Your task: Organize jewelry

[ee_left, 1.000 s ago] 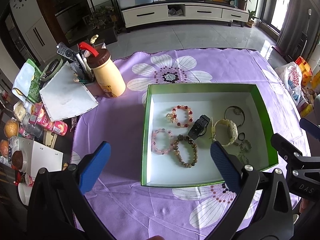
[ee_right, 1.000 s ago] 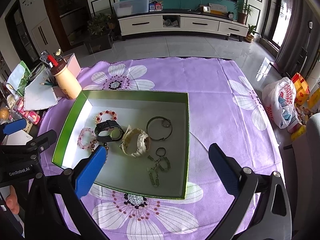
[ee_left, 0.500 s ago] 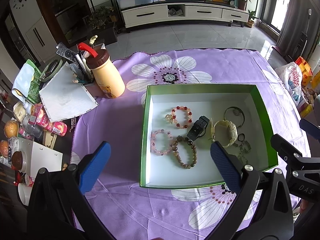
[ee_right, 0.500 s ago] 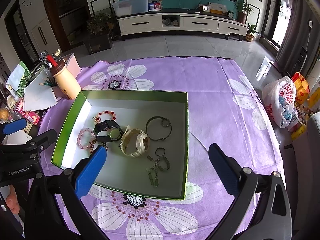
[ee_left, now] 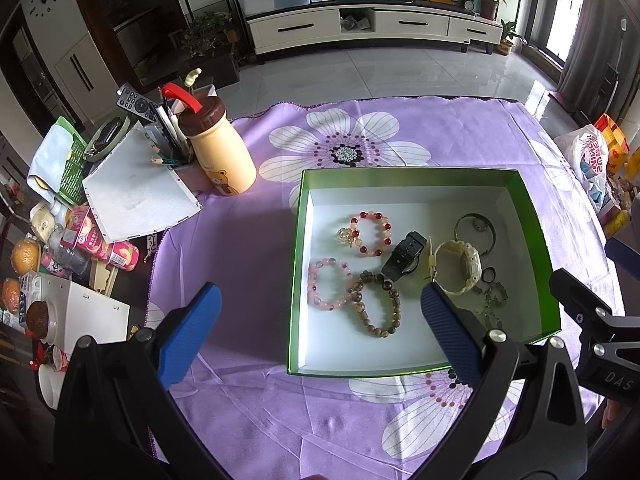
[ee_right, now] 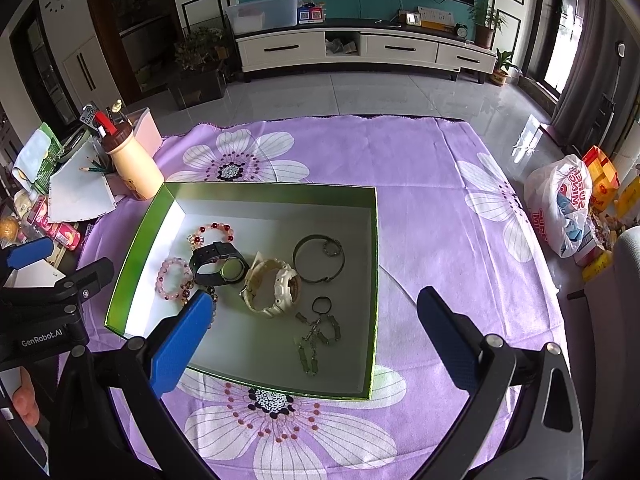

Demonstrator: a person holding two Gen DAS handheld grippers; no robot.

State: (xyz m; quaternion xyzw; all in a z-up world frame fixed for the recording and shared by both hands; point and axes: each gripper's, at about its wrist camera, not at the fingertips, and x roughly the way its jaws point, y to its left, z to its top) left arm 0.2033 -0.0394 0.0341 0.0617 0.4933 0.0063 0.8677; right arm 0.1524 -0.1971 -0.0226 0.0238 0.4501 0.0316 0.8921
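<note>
Both grippers hover, jaws spread and empty, above a green box of jewelry on the purple flowered cloth.

From the left: the left gripper (ee_left: pixel 320 328) hangs over the near-left edge of the green box (ee_left: pixel 298 240), holding nothing. Inside lie a pink bead bracelet (ee_left: pixel 329 285) touching a brown bead bracelet (ee_left: pixel 376 306), a red bead bracelet (ee_left: pixel 370 233), a black watch (ee_left: pixel 403 257), a cream watch (ee_left: pixel 456 266), a thin bangle (ee_left: pixel 476 228), then a small ring and chain (ee_right: pixel 316 340). The right gripper (ee_right: pixel 316 336) is likewise released. The likely trouble: pieces lie touching, so a pinch could snag two at once or drag the light box across the cloth.
</note>
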